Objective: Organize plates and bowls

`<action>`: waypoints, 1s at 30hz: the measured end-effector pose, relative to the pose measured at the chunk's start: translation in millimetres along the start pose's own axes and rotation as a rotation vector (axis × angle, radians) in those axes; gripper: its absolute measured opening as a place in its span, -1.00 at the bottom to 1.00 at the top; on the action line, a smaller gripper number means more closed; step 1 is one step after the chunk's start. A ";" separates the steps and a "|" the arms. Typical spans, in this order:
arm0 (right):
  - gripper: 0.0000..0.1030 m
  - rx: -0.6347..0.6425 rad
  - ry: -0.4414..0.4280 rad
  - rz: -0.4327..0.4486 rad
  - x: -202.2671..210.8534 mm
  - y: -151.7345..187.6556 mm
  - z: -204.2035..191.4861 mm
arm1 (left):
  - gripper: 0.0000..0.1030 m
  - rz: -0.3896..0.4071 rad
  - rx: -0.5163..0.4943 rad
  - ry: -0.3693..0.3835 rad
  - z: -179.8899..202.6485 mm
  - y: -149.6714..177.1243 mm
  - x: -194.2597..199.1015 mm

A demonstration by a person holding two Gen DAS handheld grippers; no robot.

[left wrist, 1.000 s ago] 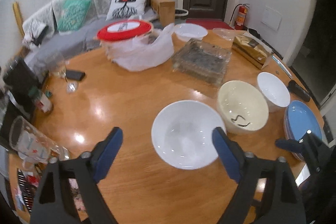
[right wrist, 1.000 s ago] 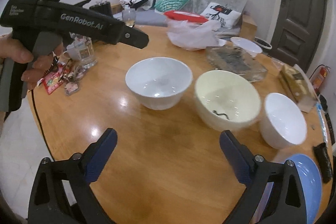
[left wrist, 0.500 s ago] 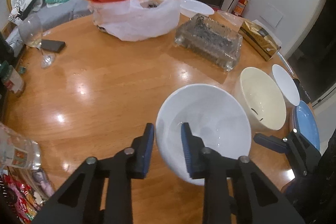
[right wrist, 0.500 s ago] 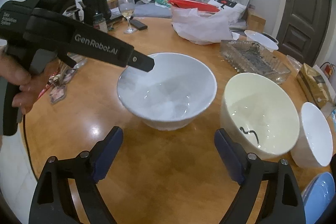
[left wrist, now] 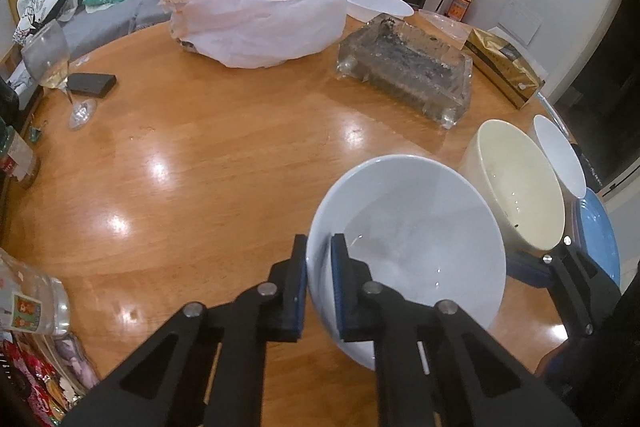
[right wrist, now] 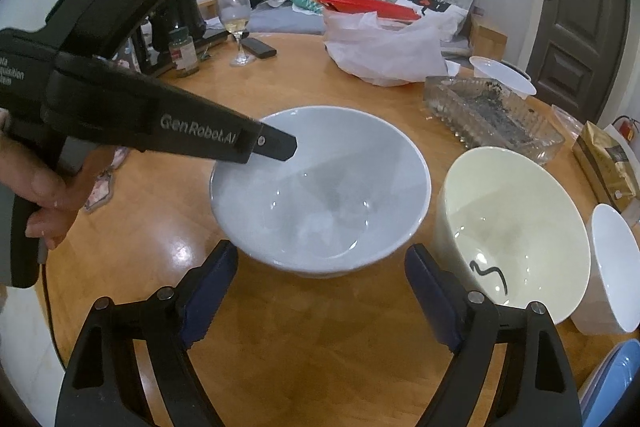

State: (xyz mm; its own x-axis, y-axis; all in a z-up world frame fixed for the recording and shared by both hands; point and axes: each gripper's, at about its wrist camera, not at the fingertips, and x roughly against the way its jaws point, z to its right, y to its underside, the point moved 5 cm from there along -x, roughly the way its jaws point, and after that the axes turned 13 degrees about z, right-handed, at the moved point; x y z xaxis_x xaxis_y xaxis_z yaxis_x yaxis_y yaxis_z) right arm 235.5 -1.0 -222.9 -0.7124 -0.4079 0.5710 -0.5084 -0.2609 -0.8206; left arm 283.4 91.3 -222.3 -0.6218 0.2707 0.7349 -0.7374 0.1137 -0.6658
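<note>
A large white bowl (left wrist: 408, 247) (right wrist: 320, 195) stands on the round wooden table (left wrist: 200, 167). My left gripper (left wrist: 319, 247) (right wrist: 280, 145) is shut on its near-left rim, one pad inside and one outside. My right gripper (right wrist: 320, 253) is open just in front of the same bowl, its fingers apart from the bowl's wall and nothing between them. Right of the white bowl stand a cream bowl (left wrist: 520, 183) (right wrist: 516, 227) with a dark squiggle inside, a small white bowl (left wrist: 560, 155) (right wrist: 612, 267), and blue plates (left wrist: 600, 239) (right wrist: 616, 379) at the table's edge.
Across the table lie a glass tray (left wrist: 404, 71), a white plastic bag with a red lid (left wrist: 260, 23), a gold box (left wrist: 504, 67), a wine glass (left wrist: 52, 67) and a dark phone (left wrist: 90, 83). A glass jar (left wrist: 32, 307) and packets sit at the near left edge.
My left gripper came down over the white bowl's rim and its jaws went from wide apart to shut on it. My right gripper moved in closer to the bowl.
</note>
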 end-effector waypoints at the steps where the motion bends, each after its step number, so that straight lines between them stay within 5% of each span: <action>1: 0.55 0.003 -0.003 0.001 -0.2 -0.6 -0.7 | -0.84 0.000 -0.007 -0.003 0.8 0.1 -0.2; 22: 0.53 0.083 -0.011 -0.033 1.9 8.3 -12.0 | -0.85 -0.030 -0.006 -0.011 2.1 15.3 11.0; 30: 0.68 0.073 -0.013 -0.052 -10.5 7.7 -10.7 | -0.78 -0.037 -0.005 -0.005 2.9 8.4 -2.1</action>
State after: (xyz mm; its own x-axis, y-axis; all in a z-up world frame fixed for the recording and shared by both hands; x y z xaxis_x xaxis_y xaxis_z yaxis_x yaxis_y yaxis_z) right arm 233.9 10.6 -235.0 -0.6796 -0.4033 0.6128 -0.5076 -0.3447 -0.7897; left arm 277.7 88.9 -229.1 -0.5954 0.2609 0.7599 -0.7588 0.1279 -0.6386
